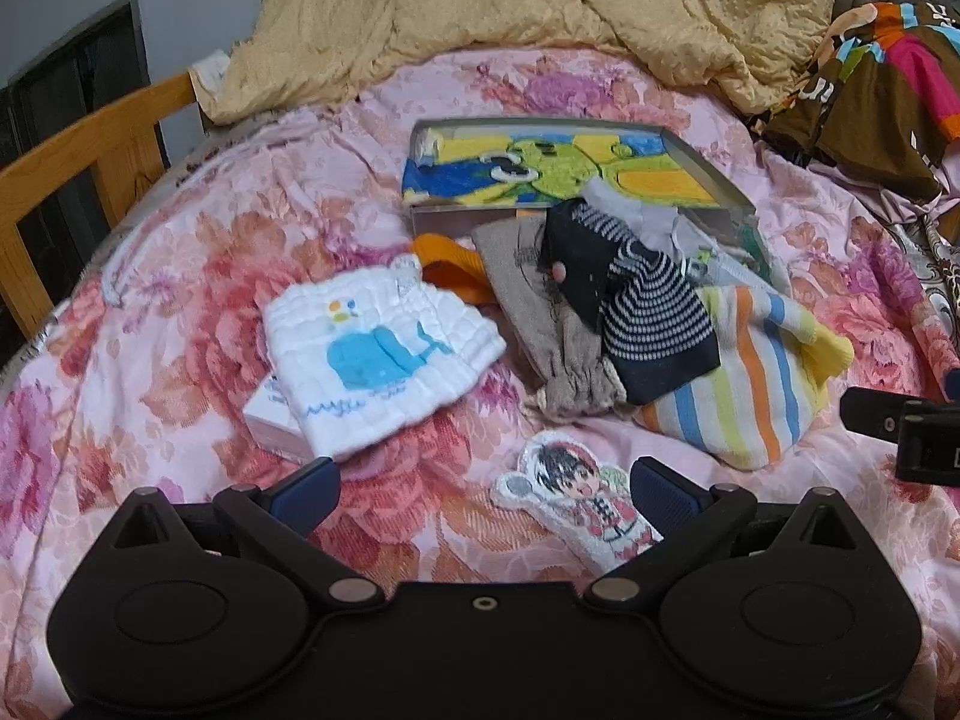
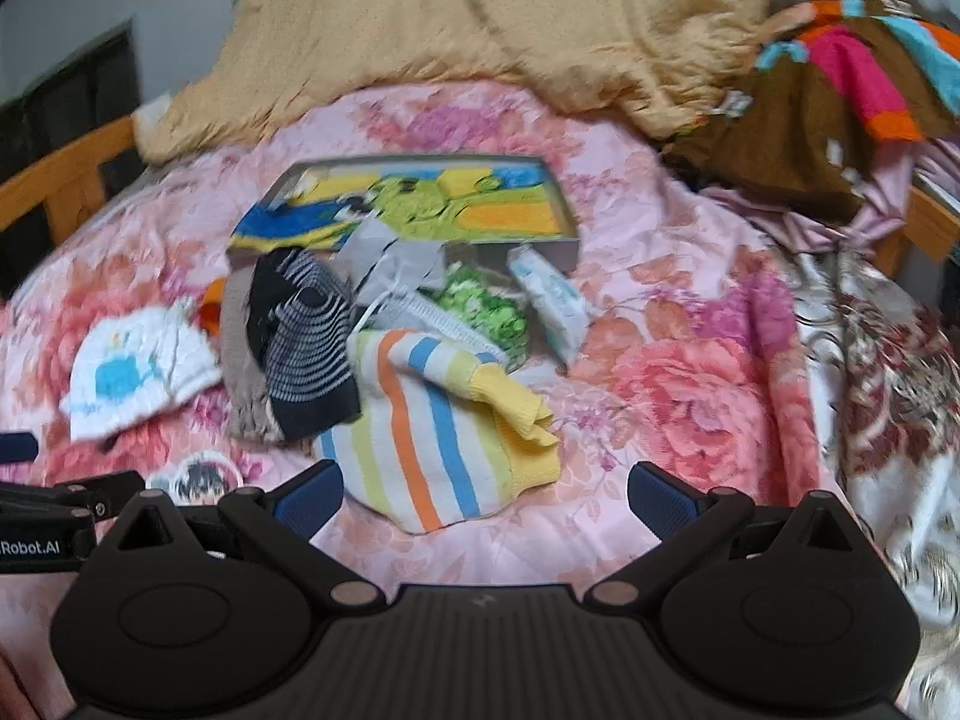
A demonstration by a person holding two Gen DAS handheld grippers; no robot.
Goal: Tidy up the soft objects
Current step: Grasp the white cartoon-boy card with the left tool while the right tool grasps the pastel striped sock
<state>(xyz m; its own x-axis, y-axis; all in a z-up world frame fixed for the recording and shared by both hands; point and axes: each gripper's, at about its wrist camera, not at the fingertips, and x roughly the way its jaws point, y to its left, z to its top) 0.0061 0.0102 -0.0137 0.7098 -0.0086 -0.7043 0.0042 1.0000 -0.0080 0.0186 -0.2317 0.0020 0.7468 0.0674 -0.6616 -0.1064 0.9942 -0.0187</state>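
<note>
A pile of soft things lies on the pink floral bedspread [image 1: 180, 324]. A white cloth with a blue whale [image 1: 378, 354] lies at the left. Beside it are a grey-brown drawstring pouch [image 1: 540, 324], a black striped sock [image 1: 636, 312] and a pastel striped sock [image 1: 738, 384], also in the right wrist view [image 2: 432, 414]. A cartoon patch [image 1: 576, 492] lies just ahead of my open, empty left gripper [image 1: 486, 492]. My right gripper [image 2: 486, 492] is open and empty, just before the pastel sock. A shallow grey box [image 1: 708, 156] holds a bright frog towel [image 1: 558, 168].
A yellow blanket [image 1: 540, 18] is heaped at the back. A brown patterned garment [image 1: 870, 90] lies at the back right. A wooden bed rail [image 1: 72, 144] runs along the left. A tissue pack [image 2: 552, 294] and a green knit item [image 2: 480, 306] lie by the box.
</note>
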